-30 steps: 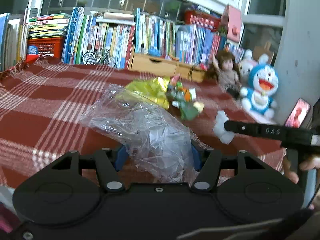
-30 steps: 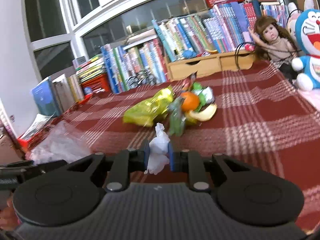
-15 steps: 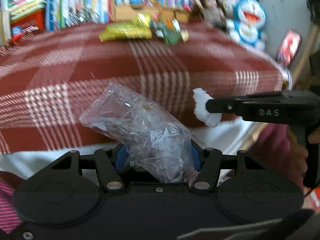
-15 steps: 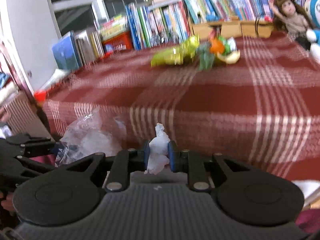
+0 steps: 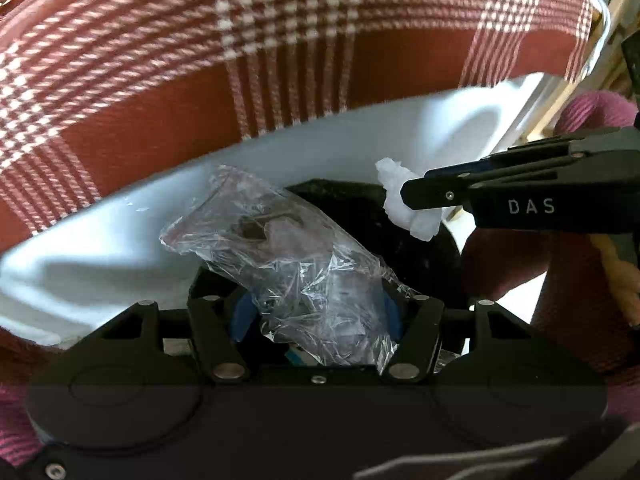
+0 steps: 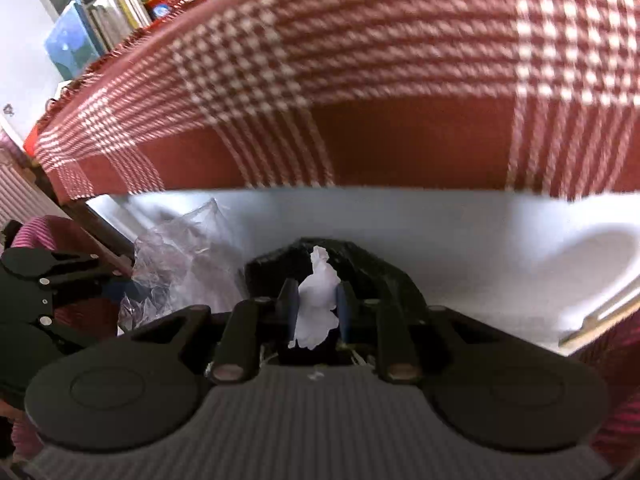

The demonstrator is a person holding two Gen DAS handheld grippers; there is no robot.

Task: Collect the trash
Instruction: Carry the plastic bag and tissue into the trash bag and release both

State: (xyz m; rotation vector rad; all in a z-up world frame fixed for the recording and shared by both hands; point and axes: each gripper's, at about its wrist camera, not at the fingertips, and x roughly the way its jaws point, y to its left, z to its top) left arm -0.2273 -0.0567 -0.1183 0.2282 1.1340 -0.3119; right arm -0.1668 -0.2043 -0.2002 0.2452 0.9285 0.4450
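My left gripper (image 5: 316, 312) is shut on a crumpled clear plastic bag (image 5: 288, 256), which stands up between its blue pads. My right gripper (image 6: 318, 308) is shut on a white tissue wad (image 6: 318, 300). In the left wrist view the right gripper (image 5: 416, 200) reaches in from the right, with the tissue (image 5: 404, 204) at its tip. Both pieces hang over a black bin bag (image 5: 400, 216) below the table edge; that black bag (image 6: 360, 264) lies just beyond the tissue. In the right wrist view the plastic bag (image 6: 180, 256) and the left gripper (image 6: 116, 280) sit at the left.
The red and white checked tablecloth (image 5: 280, 60) hangs over the table edge above both grippers, with white cloth (image 5: 100, 248) under it. Books (image 6: 120, 8) stand far back at the upper left. A pink striped sleeve (image 5: 592, 112) is at the right.
Both grippers have pulled back off the table and dropped below its edge, each still holding its piece. The black bin bag has come into view beneath them.
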